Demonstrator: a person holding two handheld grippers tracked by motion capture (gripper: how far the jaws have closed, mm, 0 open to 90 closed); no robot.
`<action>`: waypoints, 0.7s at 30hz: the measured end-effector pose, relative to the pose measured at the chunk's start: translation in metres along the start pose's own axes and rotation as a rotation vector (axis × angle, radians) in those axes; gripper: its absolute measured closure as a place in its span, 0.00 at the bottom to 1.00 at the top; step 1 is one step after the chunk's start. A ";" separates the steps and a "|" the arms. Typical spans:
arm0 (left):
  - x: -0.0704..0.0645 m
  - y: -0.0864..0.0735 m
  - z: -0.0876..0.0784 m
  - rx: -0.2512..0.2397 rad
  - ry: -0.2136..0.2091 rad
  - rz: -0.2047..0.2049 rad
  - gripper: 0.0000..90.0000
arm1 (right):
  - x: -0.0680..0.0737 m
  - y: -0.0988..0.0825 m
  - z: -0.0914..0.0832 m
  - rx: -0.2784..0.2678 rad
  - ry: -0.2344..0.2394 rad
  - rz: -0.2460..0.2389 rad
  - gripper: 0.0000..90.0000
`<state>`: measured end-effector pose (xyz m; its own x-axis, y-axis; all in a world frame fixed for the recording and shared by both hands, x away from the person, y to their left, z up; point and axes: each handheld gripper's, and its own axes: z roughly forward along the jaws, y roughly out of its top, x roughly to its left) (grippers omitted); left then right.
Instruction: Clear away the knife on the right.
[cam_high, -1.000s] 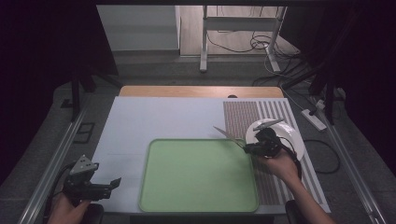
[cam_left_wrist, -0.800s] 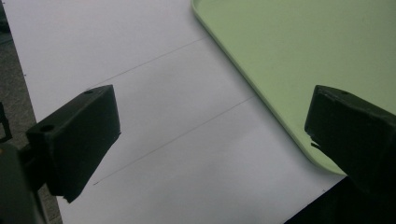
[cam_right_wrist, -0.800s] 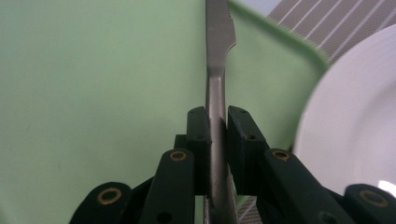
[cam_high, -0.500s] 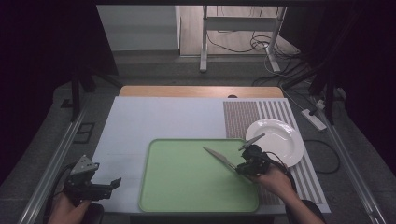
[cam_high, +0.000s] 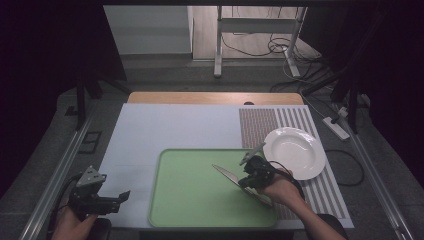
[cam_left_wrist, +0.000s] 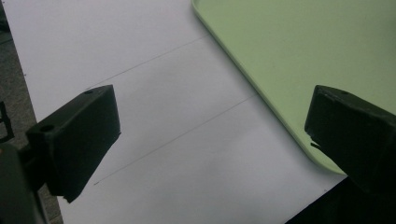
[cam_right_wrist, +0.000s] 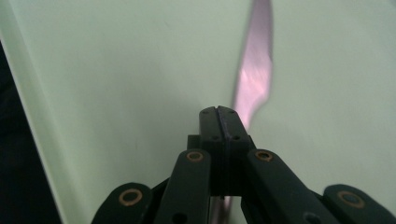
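Observation:
A silver table knife (cam_high: 227, 173) hangs over the right part of the green tray (cam_high: 195, 195), its blade pointing left and away from the person. My right gripper (cam_high: 247, 181) is shut on its handle end, and the jaws have just closed tighter on it. In the right gripper view the jaws (cam_right_wrist: 218, 112) are pressed together, with the blurred blade (cam_right_wrist: 254, 79) running on past them above the tray (cam_right_wrist: 116, 70). My left gripper (cam_high: 117, 199) rests at the table's near left corner. Its jaws (cam_left_wrist: 210, 121) stand wide open over the white mat, with nothing between them.
A white plate (cam_high: 295, 152) lies on the striped mat (cam_high: 260, 125) to the right of the tray. The white mat (cam_high: 175, 130) covers the rest of the table. The tray's corner (cam_left_wrist: 303, 46) lies just beyond the left gripper. Cables and stand legs lie on the floor beyond the table.
The right gripper has carried the knife from beside the plate leftward and nearer the person, out over the tray. The left gripper has stayed where it was.

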<state>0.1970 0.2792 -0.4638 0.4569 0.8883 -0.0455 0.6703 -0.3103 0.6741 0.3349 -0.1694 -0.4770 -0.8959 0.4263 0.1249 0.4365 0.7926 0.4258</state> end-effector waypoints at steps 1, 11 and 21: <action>0.000 0.000 0.000 -0.001 0.000 -0.003 0.04 | 0.000 0.006 0.005 0.005 -0.001 -0.017 1.00; 0.000 0.000 0.000 0.000 0.000 -0.002 0.04 | -0.005 0.034 0.040 0.094 -0.035 -0.109 1.00; 0.000 0.000 0.000 0.000 0.000 0.002 0.04 | -0.033 0.014 0.023 0.106 -0.106 -0.012 1.00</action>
<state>0.1968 0.2791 -0.4639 0.4579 0.8879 -0.0440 0.6696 -0.3119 0.6740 0.3727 -0.1622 -0.4959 -0.8901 0.4552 0.0228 0.4367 0.8373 0.3291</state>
